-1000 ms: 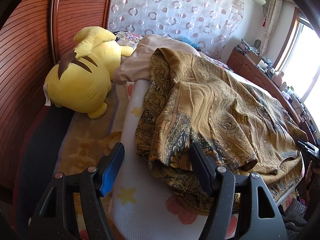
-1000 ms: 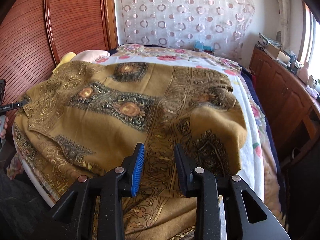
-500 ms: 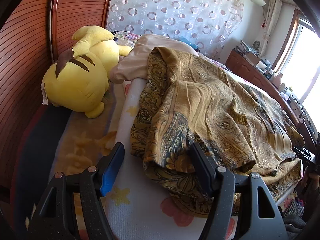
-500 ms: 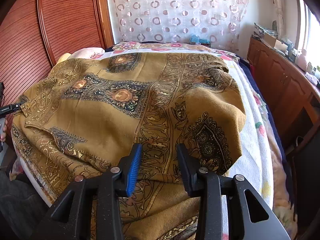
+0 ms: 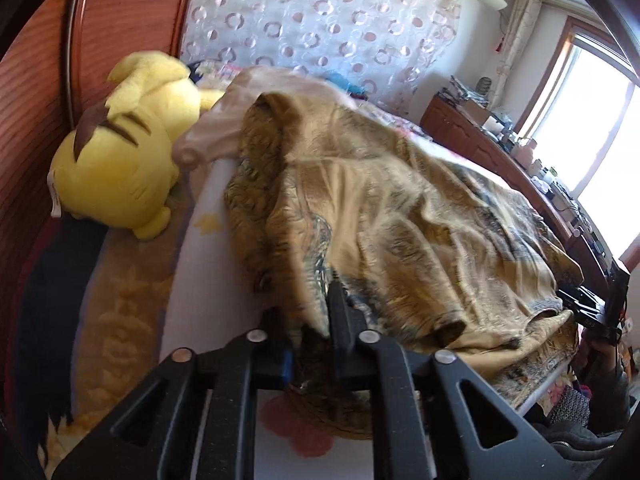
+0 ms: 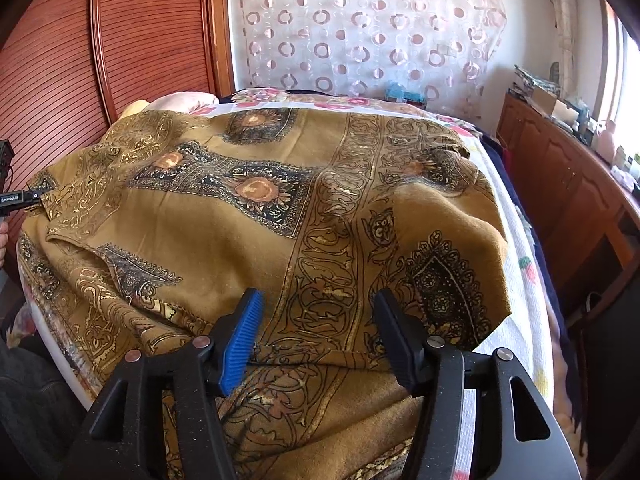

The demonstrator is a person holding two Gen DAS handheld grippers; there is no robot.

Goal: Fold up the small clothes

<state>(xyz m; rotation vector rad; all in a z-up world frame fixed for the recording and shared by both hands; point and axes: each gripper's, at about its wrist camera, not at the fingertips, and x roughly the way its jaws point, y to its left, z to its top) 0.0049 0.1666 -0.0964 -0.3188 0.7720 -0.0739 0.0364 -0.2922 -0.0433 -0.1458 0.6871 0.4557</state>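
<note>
Bed (image 6: 520, 248) fills both views, white floral sheet under a mustard patterned cloth (image 6: 280, 220) that lies spread and rumpled across most of it, with one layer folded over at the near edge. Left gripper (image 5: 310, 344) has just closed its fingers and now grips a bunched fold of the cloth at the near left corner; the right gripper (image 6: 316, 336) has just been widening its fingers, which stand released astride the cloth's near hem, pads not pressing. To do this step well, I judge the right fingers should drop onto the hem and pinch only the top layer at the same depth as the left grasp, so both corners lift level; a bite through both layers would drag the underfold along and skew the crease. Tension between the two hands should stay light, since the cloth looks soft and would wrinkle if pulled. Left view alone shows a yellow plush (image 5: 116, 160) against the wooden headboard (image 5: 36, 120), a pale pillow (image 5: 224, 120) beside it, and the right gripper at the far right edge. Right view alone shows the cloth's full medallion pattern, its smooth right flank, and the left gripper's tip at the far left.
</note>
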